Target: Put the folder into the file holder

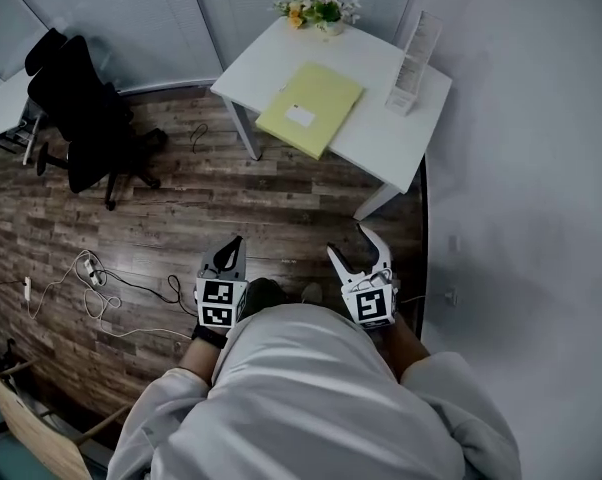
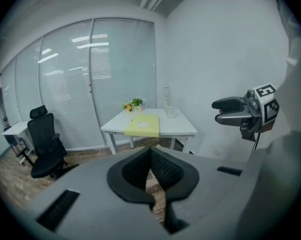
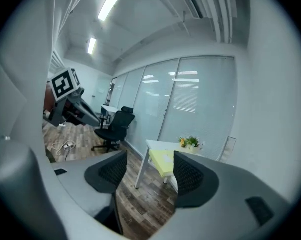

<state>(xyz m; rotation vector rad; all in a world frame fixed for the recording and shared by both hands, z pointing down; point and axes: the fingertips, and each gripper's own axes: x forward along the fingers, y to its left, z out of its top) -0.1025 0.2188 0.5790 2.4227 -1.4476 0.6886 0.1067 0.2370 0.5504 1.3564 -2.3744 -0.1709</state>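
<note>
A yellow folder (image 1: pixel 311 108) with a white label lies flat on the white table (image 1: pixel 381 138) across the room. It also shows in the left gripper view (image 2: pixel 143 126) and in the right gripper view (image 3: pixel 163 160). An upright clear file holder (image 1: pixel 413 63) stands at the table's right end, beside the wall. Both grippers are held close to the person's body, far from the table. My left gripper (image 1: pixel 233 245) is shut, its pads (image 2: pixel 151 156) touching with nothing between them. My right gripper (image 1: pixel 351 243) stands open and empty, its jaws well apart (image 3: pixel 145 171).
A pot of flowers (image 1: pixel 319 10) sits at the table's far edge. A black office chair (image 1: pixel 81 108) stands to the left beside another white desk (image 1: pixel 1 108). White cables (image 1: pixel 91 278) lie on the wooden floor. A white wall (image 1: pixel 521 168) runs along the right.
</note>
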